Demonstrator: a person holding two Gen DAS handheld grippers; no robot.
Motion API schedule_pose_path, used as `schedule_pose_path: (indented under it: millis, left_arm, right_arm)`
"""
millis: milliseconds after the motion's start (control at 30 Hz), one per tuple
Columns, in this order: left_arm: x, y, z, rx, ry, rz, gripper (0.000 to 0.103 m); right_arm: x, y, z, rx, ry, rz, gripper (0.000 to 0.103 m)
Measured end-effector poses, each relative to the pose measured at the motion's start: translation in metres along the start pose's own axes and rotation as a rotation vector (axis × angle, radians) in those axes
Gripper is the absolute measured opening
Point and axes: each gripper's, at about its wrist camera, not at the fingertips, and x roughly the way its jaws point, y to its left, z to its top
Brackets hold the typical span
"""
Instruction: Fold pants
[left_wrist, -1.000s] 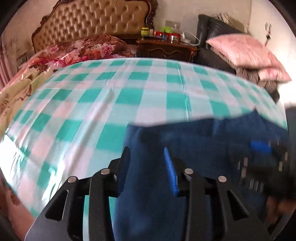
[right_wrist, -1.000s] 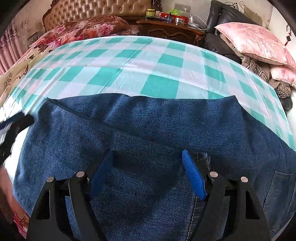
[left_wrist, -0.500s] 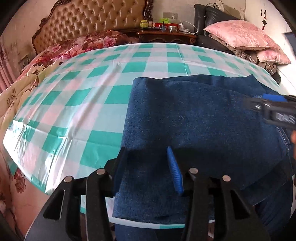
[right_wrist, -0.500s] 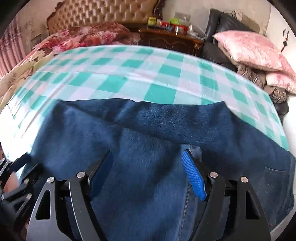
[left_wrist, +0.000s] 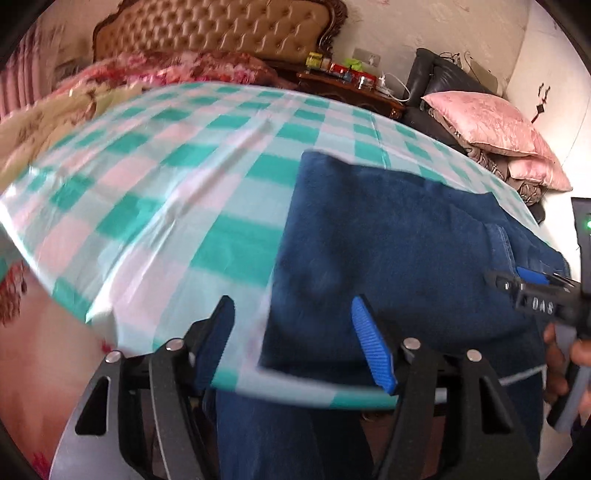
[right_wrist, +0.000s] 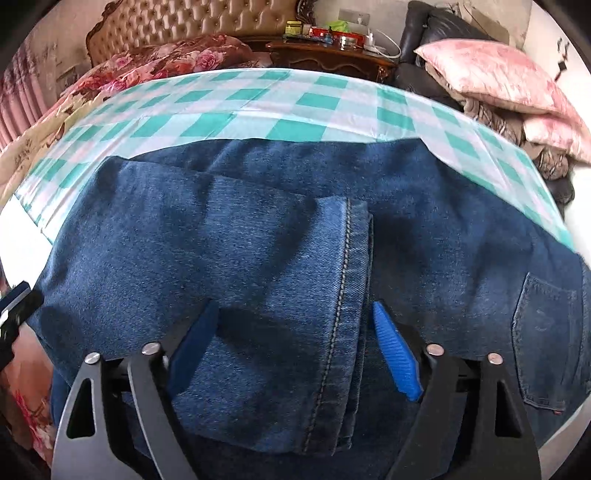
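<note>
Right wrist view: folded pants (right_wrist: 280, 236) beneath the opening, empty right gripper (right_wrist: 291, 343).

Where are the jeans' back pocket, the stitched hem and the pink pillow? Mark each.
back pocket (right_wrist: 543, 325), right wrist view, middle of the patch.
stitched hem (right_wrist: 341, 280), right wrist view, on the seam line.
pink pillow (right_wrist: 495, 70), right wrist view, top face.

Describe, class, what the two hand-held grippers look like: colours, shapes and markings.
Both the left gripper and the right gripper have black, angular arms with cut-out slots and silver rivets. Each finger carries a ribbed blue pad. Seen sideways, the right one bears white lettering, too blurred to read.
</note>
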Motion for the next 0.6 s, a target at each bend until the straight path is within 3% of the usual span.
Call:
schedule_pose_path:
  millis: [167, 233, 333, 500, 600]
  left_arm:
    - [-0.007, 0.011, -0.010, -0.054, 0.002, -0.065, 0.055]
    - [-0.007, 0.012, -0.011, -0.068, 0.013, -0.099, 0.046]
    - [-0.008, 0.017, -0.012, -0.113, 0.029, -0.149, 0.040]
    - [-0.007, 0.039, -0.013, -0.248, 0.056, -0.270, 0.036]
    - [-0.004, 0.052, -0.016, -0.320, 0.078, -0.334, 0.024]
  right_arm:
    - [0.000, 0.000, 0.000, -0.008, -0.007, -0.003, 0.084]
    - [0.000, 0.001, -0.001, -0.006, -0.009, -0.004, 0.084]
    - [0.000, 0.001, -0.001, -0.007, -0.008, -0.005, 0.084]
    - [0.000, 0.001, 0.000, -0.011, 0.004, -0.013, 0.085]
    - [0.001, 0.002, 0.004, -0.018, 0.015, -0.019, 0.088]
